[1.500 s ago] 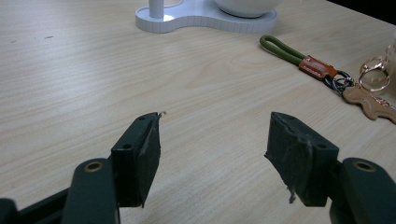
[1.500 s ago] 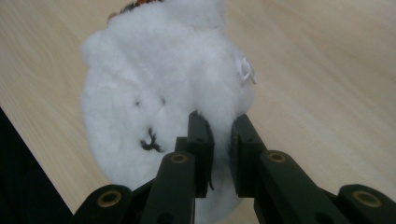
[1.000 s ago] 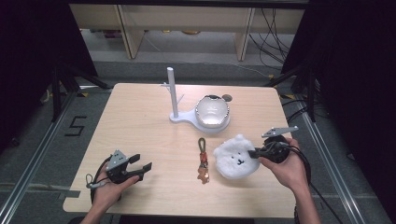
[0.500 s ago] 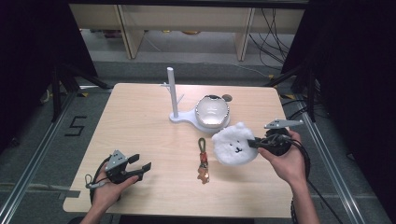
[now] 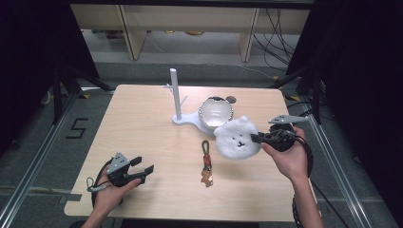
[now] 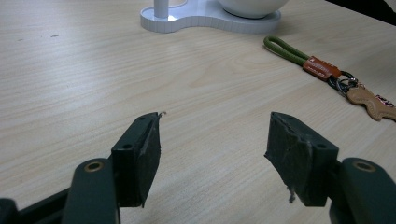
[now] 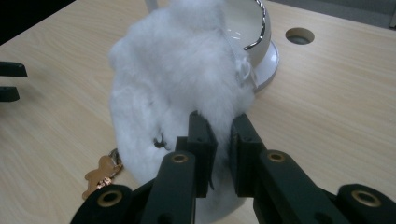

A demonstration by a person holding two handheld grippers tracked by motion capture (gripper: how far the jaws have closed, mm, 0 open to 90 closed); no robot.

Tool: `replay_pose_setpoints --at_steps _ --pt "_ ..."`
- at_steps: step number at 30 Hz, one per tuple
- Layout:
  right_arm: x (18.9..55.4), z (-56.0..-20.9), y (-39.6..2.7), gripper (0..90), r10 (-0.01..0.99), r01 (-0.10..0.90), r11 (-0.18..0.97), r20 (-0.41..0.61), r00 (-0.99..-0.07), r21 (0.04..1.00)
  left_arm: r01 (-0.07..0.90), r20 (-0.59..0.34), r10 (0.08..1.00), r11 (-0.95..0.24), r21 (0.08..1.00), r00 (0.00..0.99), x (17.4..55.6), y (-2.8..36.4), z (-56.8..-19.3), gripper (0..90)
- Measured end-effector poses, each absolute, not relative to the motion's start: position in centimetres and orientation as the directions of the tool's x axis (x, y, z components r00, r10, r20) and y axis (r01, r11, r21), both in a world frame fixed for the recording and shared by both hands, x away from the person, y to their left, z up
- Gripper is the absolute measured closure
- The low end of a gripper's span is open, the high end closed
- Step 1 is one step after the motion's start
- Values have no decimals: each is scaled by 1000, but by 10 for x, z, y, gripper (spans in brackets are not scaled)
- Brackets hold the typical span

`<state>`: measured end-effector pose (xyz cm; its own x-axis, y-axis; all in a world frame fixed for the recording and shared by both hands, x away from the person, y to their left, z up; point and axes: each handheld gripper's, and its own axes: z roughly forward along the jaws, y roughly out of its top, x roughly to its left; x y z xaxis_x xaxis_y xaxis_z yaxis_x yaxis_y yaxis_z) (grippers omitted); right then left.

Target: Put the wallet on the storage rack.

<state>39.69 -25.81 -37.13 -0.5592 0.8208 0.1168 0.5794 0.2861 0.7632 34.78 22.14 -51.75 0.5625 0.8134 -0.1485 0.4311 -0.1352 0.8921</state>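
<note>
A fluffy white bear-face plush [image 5: 236, 137] hangs above the table, pinched at its right edge by my right gripper [image 5: 259, 138], which is shut on it. From the right gripper view the plush [image 7: 182, 84] bulges up beyond the closed jaws, in front of a white bowl [image 7: 252, 32]. The white bowl [image 5: 216, 113] sits on a white stand [image 5: 183, 118] with an upright post [image 5: 174, 90]. A keychain [image 5: 206, 161] with a green loop and a brown charm lies on the table mid-front. My left gripper [image 5: 142, 168] rests open at the front left; its jaws frame bare wood, keychain [image 6: 327, 72] to their right.
The wooden table [image 5: 142, 123] has a round hole [image 5: 231, 99] near the bowl. Black frame posts and metal rails flank the table. Shelving and cables lie beyond the far edge.
My right gripper has lifted the plush off the table and carried it up and toward the bowl. The left gripper has stayed put.
</note>
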Motion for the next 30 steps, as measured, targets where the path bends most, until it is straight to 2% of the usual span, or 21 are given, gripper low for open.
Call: replay_pose_setpoints --at_steps 11,13,28,30 --pt "406 -370 -255 817 826 567 266 120 -551 779 428 -148 817 -130 894 558 348 223 -517 347" --pt "405 -367 -254 817 838 590 248 136 -529 769 424 -148 815 -128 896 560 348 223 -517 347" --pt "419 -362 -250 817 841 557 222 132 -525 800 422 -148 817 -126 898 557 348 224 -518 347" --pt "421 -360 -251 817 841 539 252 93 -532 804 422 -150 815 -124 898 560 349 225 -518 347"
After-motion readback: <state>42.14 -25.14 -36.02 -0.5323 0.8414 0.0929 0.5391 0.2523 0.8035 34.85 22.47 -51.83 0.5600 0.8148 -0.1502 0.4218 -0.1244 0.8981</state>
